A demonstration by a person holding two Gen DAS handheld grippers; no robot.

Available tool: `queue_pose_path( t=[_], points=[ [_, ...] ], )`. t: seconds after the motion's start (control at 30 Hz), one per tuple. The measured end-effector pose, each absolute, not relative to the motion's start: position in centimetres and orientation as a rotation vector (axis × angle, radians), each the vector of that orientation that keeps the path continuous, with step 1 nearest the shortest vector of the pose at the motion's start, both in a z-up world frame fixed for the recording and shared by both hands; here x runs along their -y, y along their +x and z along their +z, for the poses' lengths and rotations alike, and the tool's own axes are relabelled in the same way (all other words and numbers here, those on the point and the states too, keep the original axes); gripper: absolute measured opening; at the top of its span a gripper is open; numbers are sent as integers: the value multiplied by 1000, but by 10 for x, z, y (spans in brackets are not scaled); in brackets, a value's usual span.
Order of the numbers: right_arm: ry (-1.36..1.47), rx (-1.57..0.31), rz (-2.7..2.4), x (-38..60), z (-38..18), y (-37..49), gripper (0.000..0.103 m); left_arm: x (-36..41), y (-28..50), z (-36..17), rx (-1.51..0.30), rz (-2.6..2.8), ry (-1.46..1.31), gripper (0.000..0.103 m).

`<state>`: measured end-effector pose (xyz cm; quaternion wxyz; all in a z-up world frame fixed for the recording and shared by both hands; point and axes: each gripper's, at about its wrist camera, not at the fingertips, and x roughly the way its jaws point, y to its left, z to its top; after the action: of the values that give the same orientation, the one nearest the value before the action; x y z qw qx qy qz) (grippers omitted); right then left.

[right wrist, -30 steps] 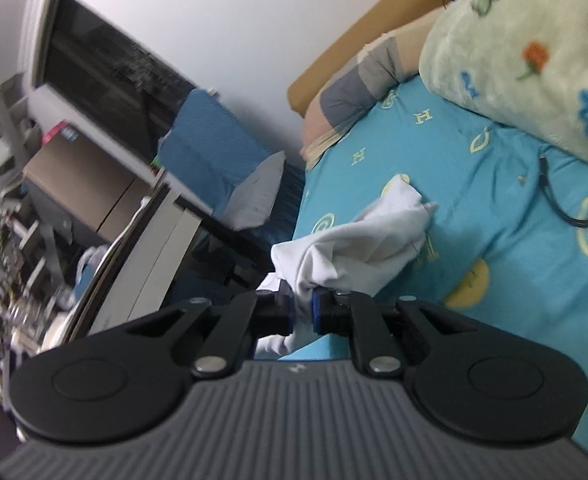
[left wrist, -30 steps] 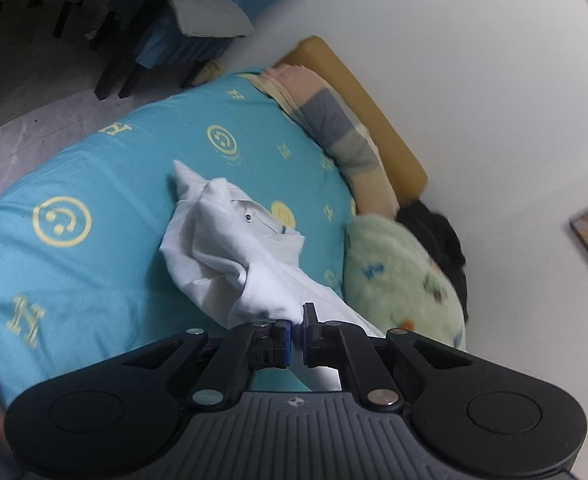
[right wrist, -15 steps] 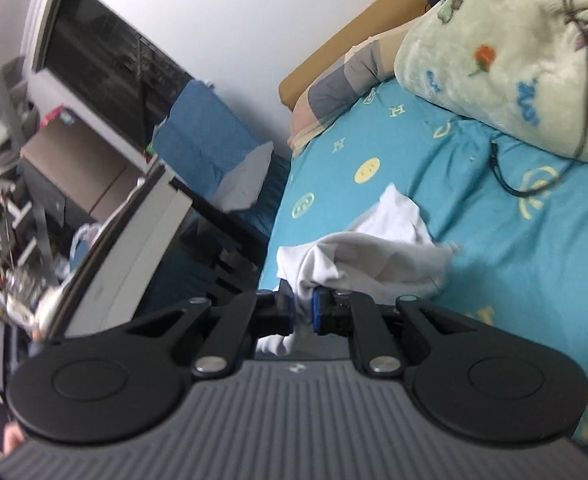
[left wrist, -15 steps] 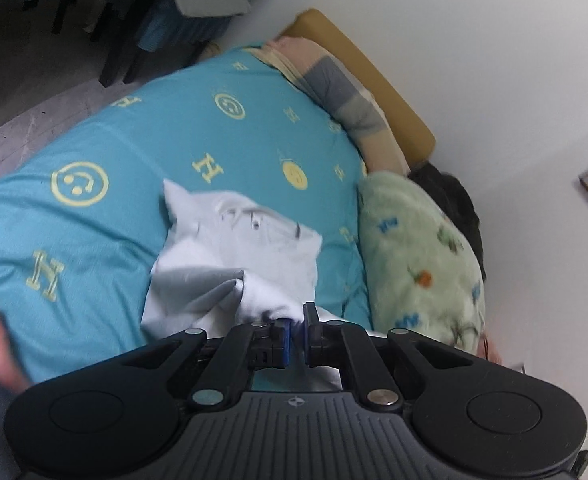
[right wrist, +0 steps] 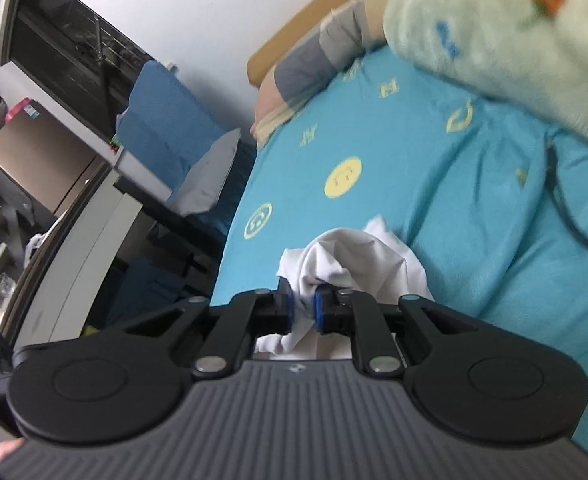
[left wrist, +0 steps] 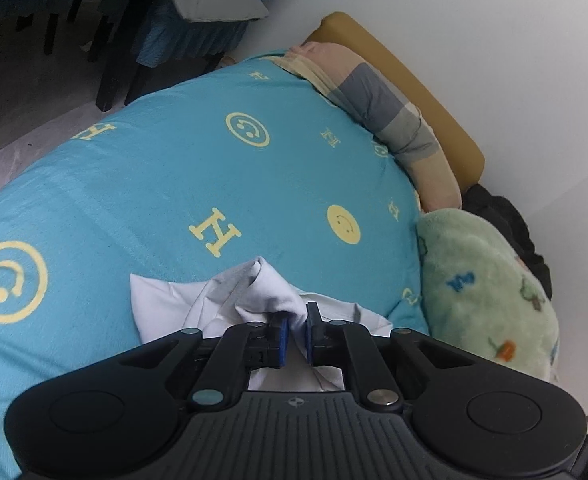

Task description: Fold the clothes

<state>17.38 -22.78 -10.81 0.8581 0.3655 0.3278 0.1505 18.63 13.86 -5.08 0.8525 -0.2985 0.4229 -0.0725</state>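
Left wrist: one white garment [left wrist: 269, 300], pinched by two claws.

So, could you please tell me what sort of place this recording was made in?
Most likely a bedroom at home: a bed with a turquoise smiley-print sheet, a striped pillow against a tan headboard, and a fleecy green blanket.

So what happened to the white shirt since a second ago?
Both tools pulled the shirt back toward the person; from the left wrist view it was spread out further up the bed, now it is bunched close at the left tool. The right tool and the left kept their grip. Pillows and blanket stayed put.
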Motion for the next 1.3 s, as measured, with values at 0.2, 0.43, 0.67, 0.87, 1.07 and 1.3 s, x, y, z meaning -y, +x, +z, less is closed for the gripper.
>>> queue_pose_path(
  t=[0.2,0.43,0.67,0.87,1.07,1.3],
  points=[
    [834,-661,457,228,-109,176,88,-135,184,-43,-920,-234,-567,82],
    [611,-535,419,225,-83,155,88,-109,161,-29,-827,-131,-159,91],
    [446,-627,365,212,-114,180,73,-108,199,-80,-953,-3,-190,73],
    [375,-648,296,198,-133,185,10,-131,192,-75,-900,8,-355,10],
    [351,-459,291,192,-94,175,8,-137,178,-35,-703,-20,-387,9],
    [230,-522,224,183,-116,201,11,-121,208,-66,-818,-17,-303,12]
  ],
)
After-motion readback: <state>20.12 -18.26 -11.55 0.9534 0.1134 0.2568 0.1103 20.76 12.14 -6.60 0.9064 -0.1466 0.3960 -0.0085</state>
